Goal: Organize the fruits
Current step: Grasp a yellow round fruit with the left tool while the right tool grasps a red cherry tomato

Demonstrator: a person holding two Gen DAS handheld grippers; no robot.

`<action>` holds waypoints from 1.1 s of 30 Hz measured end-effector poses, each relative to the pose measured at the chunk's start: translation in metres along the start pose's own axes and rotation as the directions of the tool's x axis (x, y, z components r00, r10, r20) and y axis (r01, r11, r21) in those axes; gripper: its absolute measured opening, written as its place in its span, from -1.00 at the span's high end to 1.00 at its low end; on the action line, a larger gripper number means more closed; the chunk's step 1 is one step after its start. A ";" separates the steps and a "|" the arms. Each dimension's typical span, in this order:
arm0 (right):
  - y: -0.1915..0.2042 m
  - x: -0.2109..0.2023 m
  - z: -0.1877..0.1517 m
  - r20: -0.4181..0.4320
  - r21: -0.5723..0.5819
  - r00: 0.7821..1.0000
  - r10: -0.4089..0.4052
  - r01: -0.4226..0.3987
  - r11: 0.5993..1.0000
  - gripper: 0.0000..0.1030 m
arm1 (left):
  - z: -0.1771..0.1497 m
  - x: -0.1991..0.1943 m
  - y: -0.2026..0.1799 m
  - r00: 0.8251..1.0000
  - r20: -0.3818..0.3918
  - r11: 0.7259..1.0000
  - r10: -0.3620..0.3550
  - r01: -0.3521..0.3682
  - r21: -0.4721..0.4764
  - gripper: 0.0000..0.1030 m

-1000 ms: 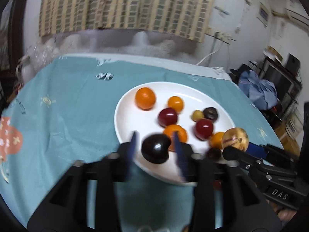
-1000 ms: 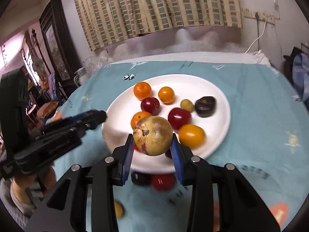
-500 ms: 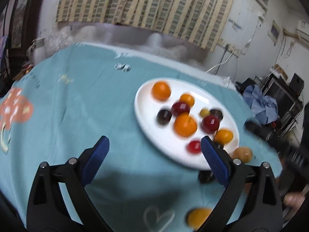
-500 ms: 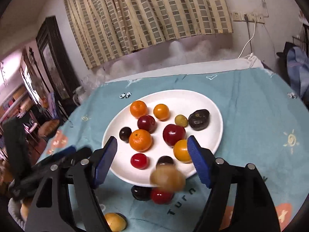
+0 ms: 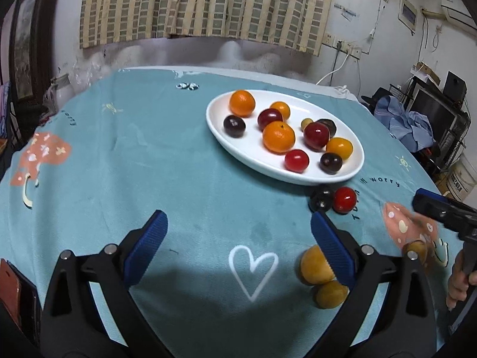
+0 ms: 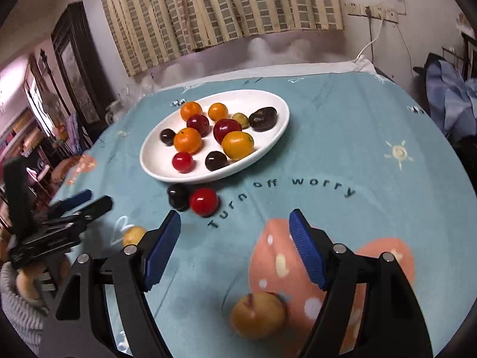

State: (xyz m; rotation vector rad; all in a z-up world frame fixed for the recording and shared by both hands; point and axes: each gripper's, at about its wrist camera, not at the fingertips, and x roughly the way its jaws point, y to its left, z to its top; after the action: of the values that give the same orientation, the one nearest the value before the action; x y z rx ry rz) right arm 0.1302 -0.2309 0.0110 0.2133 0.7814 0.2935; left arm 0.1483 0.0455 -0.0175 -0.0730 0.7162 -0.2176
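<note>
A white oval plate (image 5: 217, 110) (image 6: 277, 131) holds several fruits: oranges, red and dark plums, a small yellow one. On the cloth by its near rim lie a dark plum (image 5: 321, 198) (image 6: 178, 195) and a red fruit (image 5: 345, 200) (image 6: 204, 202). Two yellow fruits (image 5: 316, 264) lie by my left gripper's right finger. A yellow pear-like fruit (image 6: 258, 314) lies low between my right gripper's fingers. My left gripper (image 5: 238, 238) is open and empty. My right gripper (image 6: 235, 244) is open and empty.
A teal printed tablecloth (image 5: 134, 149) covers the round table. A wall with a checked curtain (image 5: 208, 3) stands behind it. Furniture and clothes crowd the right side (image 5: 411, 125). The other gripper shows at the left in the right wrist view (image 6: 59, 223).
Both grippers opened and pulled back from the plate. The dark plum from the left now lies on the plate. The pear-like fruit dropped from the right onto the cloth.
</note>
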 end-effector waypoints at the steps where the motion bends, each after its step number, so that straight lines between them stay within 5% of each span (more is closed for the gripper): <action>1: 0.002 -0.001 0.000 0.007 0.005 1.000 0.006 -0.006 1.000 -0.47 | 0.000 0.000 -0.001 1.000 0.000 1.000 0.000 0.000 0.005 -0.91; 8: 0.040 0.016 -0.012 -0.028 -0.163 0.999 -0.032 0.027 0.986 -0.46 | -0.007 -0.001 -0.026 1.000 -0.010 0.993 -0.019 0.020 0.119 -0.91; 20: 0.028 0.019 -0.009 -0.036 -0.120 0.999 -0.038 0.033 0.992 -0.46 | -0.020 0.008 -0.060 0.993 -0.081 0.957 -0.088 0.107 0.269 -0.87; 24: 0.028 0.017 -0.008 -0.041 -0.113 0.998 -0.037 0.032 0.993 -0.46 | -0.020 0.018 -0.059 0.980 -0.149 0.953 -0.132 0.167 0.253 -0.05; 33: 0.030 0.027 -0.005 -0.070 -0.078 0.998 -0.006 0.000 0.997 -0.44 | -0.022 0.030 -0.063 0.962 -0.209 0.945 -0.173 0.222 0.240 0.28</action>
State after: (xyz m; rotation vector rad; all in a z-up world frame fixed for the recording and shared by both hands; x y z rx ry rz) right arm 0.1392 -0.1929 -0.0019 0.1286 0.8376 0.3295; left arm 0.1448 -0.0219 -0.0442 0.1303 0.8607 -0.5167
